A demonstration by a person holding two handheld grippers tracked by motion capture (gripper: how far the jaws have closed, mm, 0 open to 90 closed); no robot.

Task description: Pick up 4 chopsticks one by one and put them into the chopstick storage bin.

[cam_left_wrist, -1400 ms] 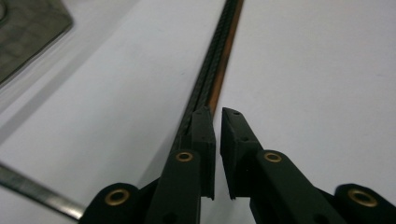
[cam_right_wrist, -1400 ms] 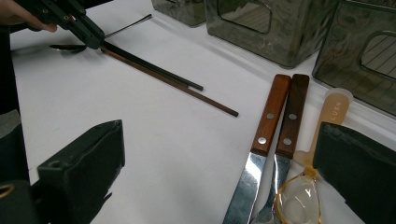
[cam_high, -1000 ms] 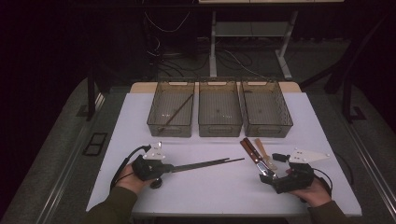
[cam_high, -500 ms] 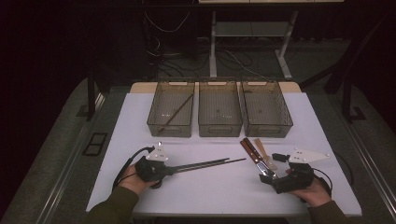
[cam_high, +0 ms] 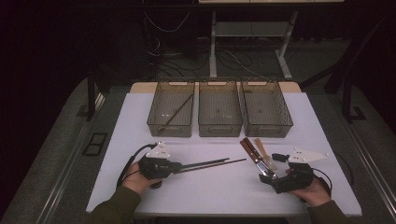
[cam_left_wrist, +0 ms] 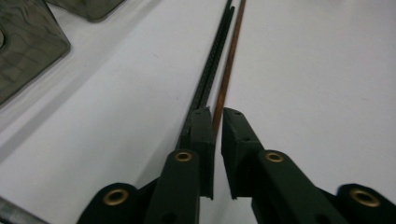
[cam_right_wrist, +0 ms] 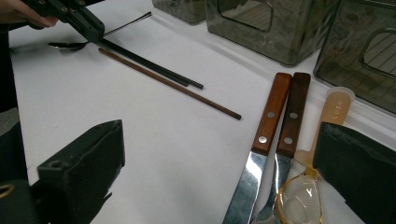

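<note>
Left gripper view: left gripper (cam_left_wrist: pixel 215 135) jaws easing apart, narrow gap, thin brown chopstick (cam_left_wrist: pixel 227 74) lying between, pads not pressing.
Black chopsticks (cam_left_wrist: pixel 212 60): slim, ridged, lying just beside jaw.
Right gripper (cam_right_wrist: pixel 219 172): gaping wide, holding nothing; wood-handled knives (cam_right_wrist: pixel 273 126) lying between its jaws.

Open table in the middle, clutter at the sides

Chopsticks (cam_high: pixel 205 164) lie left, knives (cam_high: pixel 252 154) and spoon (cam_high: pixel 262 152) right; three bins (cam_high: pixel 219 109) wall off the far edge.

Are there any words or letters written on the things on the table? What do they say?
"LUSN", as far as it can be made out: raised letters on the handle of the clear amber plastic spoon, seen in the right gripper view.
Nothing else on the table carries readable words or numbers.
</note>
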